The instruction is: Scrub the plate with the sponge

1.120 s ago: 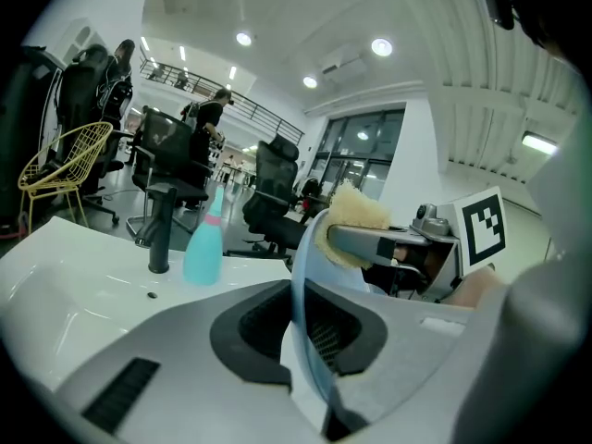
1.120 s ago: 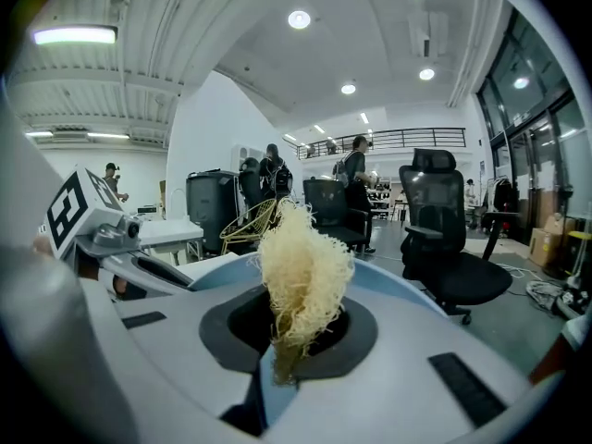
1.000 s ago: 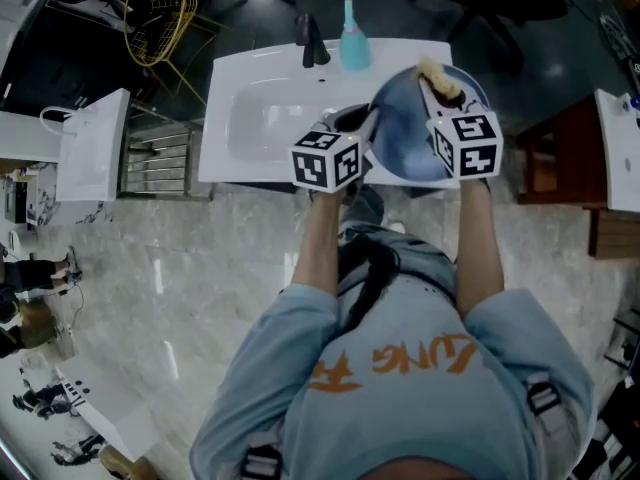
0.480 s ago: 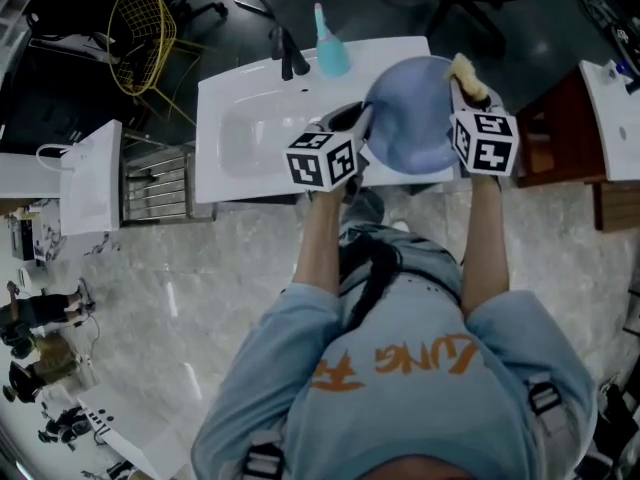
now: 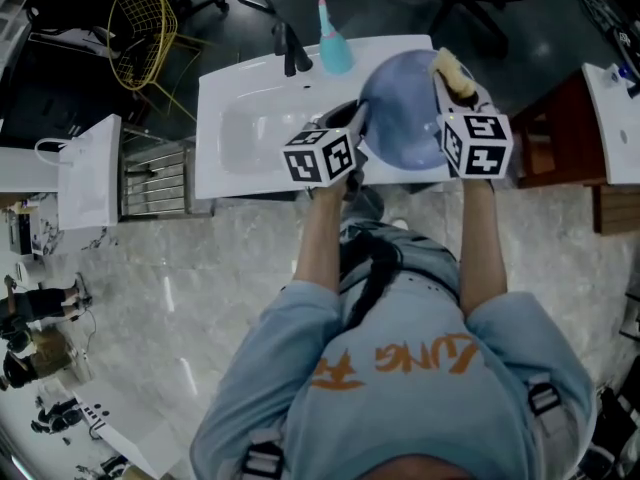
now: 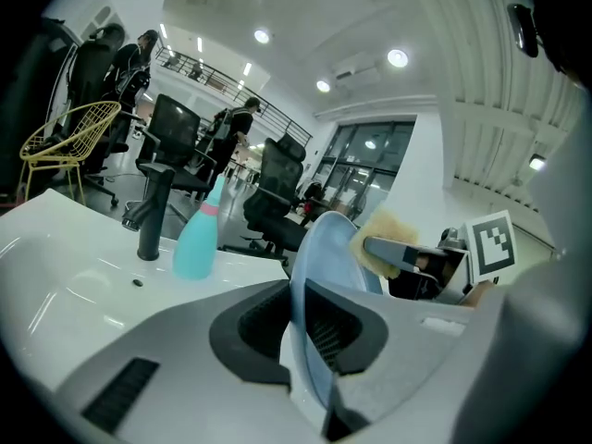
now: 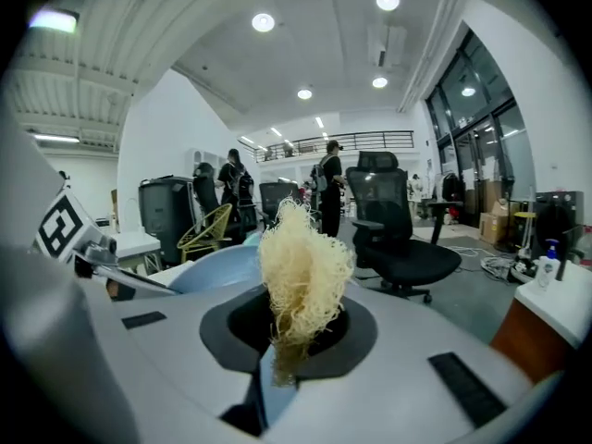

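A pale blue plate [image 5: 405, 108] is held tilted over the white sink counter [image 5: 240, 158]. My left gripper [image 5: 357, 120] is shut on the plate's left rim; in the left gripper view the plate [image 6: 319, 276] stands edge-on between the jaws. My right gripper [image 5: 450, 76] is shut on a yellow fibrous sponge [image 5: 452, 71], which rests on the plate's upper right part. In the right gripper view the sponge [image 7: 301, 276] sticks up between the jaws, with the plate [image 7: 217, 268] just left of it. From the left gripper view the sponge [image 6: 387, 243] lies against the plate's far side.
A black tap [image 5: 290, 50] and a teal soap bottle [image 5: 333, 43] stand at the back of the basin [image 5: 255, 118]. A yellow wire chair [image 5: 140, 13] is at the far left, office chairs behind, and a brown cabinet [image 5: 555, 133] to the right.
The sponge in my right gripper has slid along the plate's upper right part, out to the right and then back left. The left gripper keeps its hold on the rim.
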Motion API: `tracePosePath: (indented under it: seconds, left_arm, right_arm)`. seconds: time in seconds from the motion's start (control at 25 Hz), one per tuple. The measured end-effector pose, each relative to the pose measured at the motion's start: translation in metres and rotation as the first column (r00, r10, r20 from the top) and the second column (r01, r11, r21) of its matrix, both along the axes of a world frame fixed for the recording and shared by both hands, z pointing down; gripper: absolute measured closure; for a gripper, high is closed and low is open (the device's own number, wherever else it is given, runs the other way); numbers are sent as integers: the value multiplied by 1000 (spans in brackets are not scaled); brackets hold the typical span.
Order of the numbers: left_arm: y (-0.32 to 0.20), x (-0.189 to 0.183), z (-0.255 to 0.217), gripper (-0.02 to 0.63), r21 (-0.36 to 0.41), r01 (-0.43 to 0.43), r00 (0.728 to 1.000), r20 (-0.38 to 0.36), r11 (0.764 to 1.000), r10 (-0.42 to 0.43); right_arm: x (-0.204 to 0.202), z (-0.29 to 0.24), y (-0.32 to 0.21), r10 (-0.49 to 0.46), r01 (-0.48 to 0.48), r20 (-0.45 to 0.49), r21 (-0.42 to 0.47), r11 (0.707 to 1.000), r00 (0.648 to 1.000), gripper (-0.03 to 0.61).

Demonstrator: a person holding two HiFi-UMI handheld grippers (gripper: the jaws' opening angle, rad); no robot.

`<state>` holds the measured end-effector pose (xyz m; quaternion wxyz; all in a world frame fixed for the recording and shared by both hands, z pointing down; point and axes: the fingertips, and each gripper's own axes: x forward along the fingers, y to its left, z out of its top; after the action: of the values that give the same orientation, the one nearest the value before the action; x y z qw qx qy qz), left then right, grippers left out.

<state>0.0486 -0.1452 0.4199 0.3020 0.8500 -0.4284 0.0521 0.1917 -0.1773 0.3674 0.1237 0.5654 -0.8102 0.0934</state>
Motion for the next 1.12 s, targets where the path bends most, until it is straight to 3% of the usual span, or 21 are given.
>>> tracePosePath:
  seconds: [0.28, 0.48, 0.72, 0.88, 1.12]
  left_arm:
    - [-1, -27, -5, 583, 6, 61, 998, -5, 998, -61]
    - [0, -55, -9, 581, 18, 110, 994, -1, 994, -110]
    - [6, -79, -7, 581, 44, 138, 990, 0, 990, -138]
    - [8, -82, -7, 583, 54, 133, 991, -7, 990, -133]
    - [4, -70, -5, 582, 55, 107, 994, -9, 993, -107]
  right_arm:
    - [-103, -18, 8, -275, 273, 29, 62, 960, 961, 548]
    - [-167, -15, 21, -475, 473, 51, 48, 880, 878, 548]
    - [-202, 17, 31, -560, 562, 59, -34, 826, 827, 548]
    - [-202, 27, 30, -546, 548, 46, -56, 835, 836, 548]
    - [-159, 33, 10, -441, 443, 48, -69, 894, 896, 548]
